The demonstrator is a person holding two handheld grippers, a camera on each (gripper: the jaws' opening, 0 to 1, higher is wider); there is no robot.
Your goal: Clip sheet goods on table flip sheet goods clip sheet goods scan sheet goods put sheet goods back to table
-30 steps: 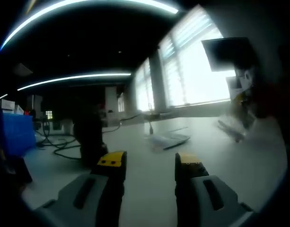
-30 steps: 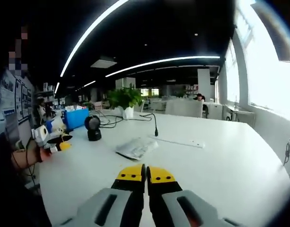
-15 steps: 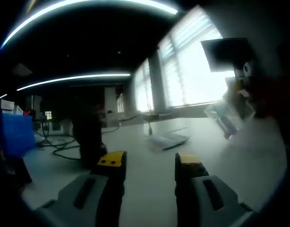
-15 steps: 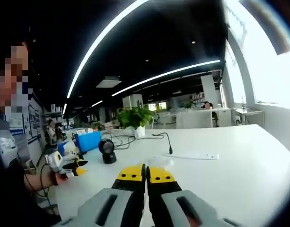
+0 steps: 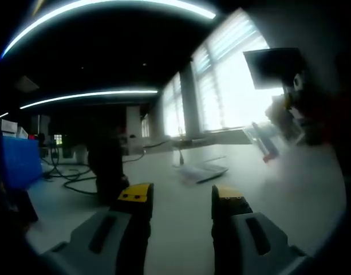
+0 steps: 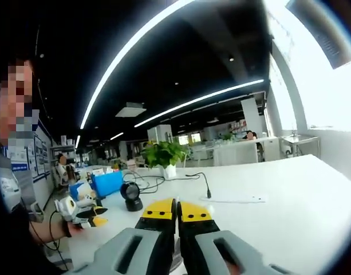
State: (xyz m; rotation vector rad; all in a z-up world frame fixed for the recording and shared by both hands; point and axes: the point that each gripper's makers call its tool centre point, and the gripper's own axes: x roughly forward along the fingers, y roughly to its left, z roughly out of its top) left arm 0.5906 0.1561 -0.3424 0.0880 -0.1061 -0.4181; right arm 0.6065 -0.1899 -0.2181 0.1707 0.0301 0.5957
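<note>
Jaws apart on the left gripper (image 5: 181, 197) above the table (image 5: 312, 189); right gripper (image 6: 176, 209) pinching a sheet (image 5: 265, 143), visible from the left gripper view.

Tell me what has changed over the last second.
The right gripper, fingers shut on a clear packet, has raised it farther above the table. The left gripper stayed open and still; the second packet and the scanner lie where they were.
</note>
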